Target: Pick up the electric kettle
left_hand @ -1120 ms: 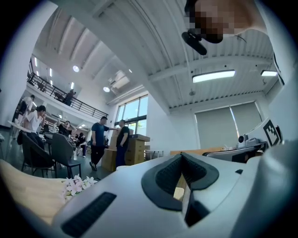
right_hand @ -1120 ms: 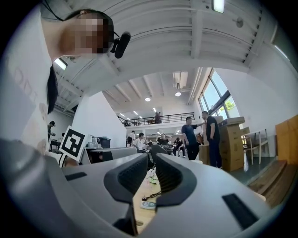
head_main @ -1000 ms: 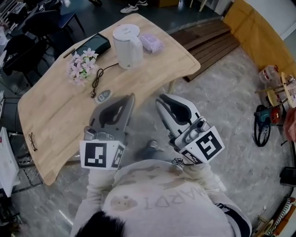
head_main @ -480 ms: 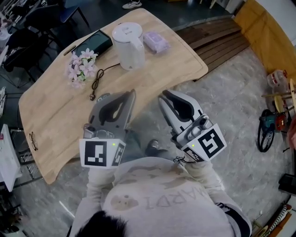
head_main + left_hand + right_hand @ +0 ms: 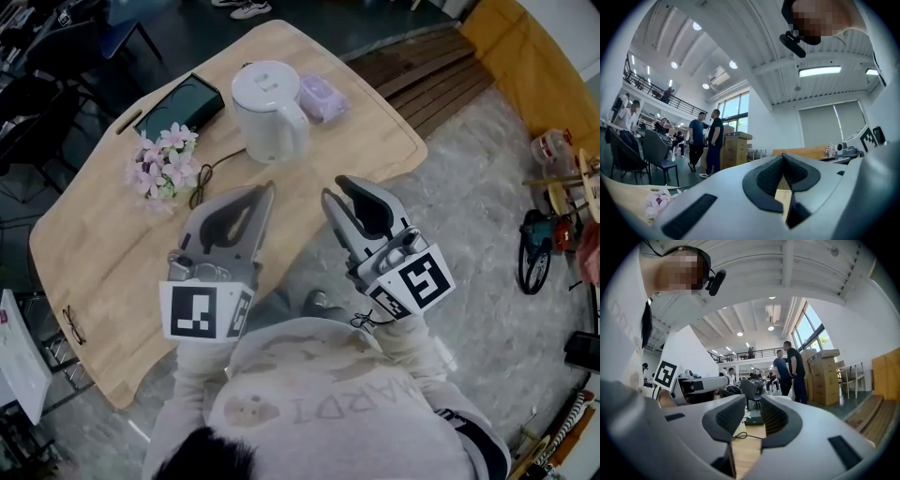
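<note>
The white electric kettle (image 5: 270, 112) stands upright at the far side of the wooden table (image 5: 103, 253), its black cord (image 5: 208, 175) trailing toward me. Both grippers are held level over the table's near edge, well short of the kettle. My left gripper (image 5: 264, 191) is shut and holds nothing; in the left gripper view its pads (image 5: 783, 157) meet at the tip. My right gripper (image 5: 336, 190) has its jaws opening, with a narrow gap (image 5: 753, 401) and nothing between them. Neither gripper view shows the kettle clearly.
Pink artificial flowers (image 5: 164, 164) lie left of the kettle, with a black box (image 5: 178, 106) behind them. A purple pack (image 5: 324, 97) sits right of the kettle, and glasses (image 5: 74, 324) lie at the table's near left. People stand in the background (image 5: 705, 145).
Both grippers have moved forward over the table edge toward the kettle, which now looks nearer. The right jaws have parted a little.
</note>
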